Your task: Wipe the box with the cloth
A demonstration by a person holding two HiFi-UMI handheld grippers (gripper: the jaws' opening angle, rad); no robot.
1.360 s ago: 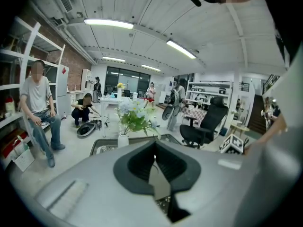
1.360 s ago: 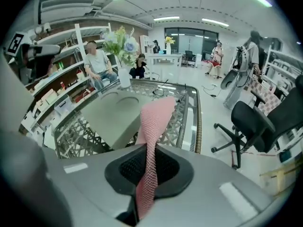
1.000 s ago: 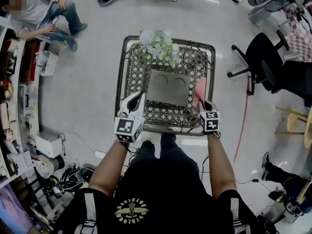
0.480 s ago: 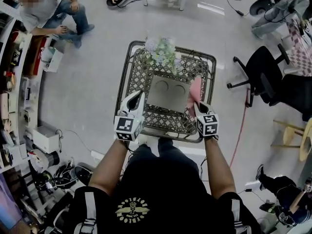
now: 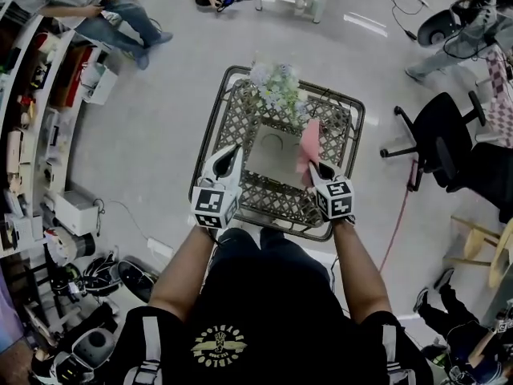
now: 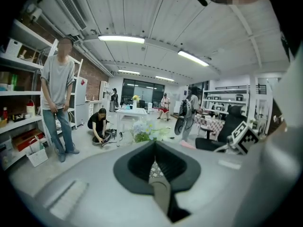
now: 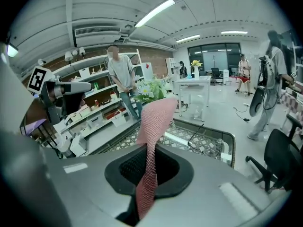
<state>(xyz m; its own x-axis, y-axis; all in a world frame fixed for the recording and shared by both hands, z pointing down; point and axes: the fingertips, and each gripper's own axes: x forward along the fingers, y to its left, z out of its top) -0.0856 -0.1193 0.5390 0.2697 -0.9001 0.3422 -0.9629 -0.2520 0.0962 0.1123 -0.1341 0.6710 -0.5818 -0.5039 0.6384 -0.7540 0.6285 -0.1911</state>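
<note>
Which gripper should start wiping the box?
Right, likely: the right gripper is shut on the pink mesh cloth at the right edge of the flat grey box. The left gripper is shut, empty, beside its left edge.

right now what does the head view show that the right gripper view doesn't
Only the head view: the grey box and the person's forearms. Only the right gripper view: the ceiling lights, a white table with a vase across the room, and a close look at the right claw shut on the cloth's end. Both: the pink cloth, the flowers, the lattice table, the left claw and a black office chair.
</note>
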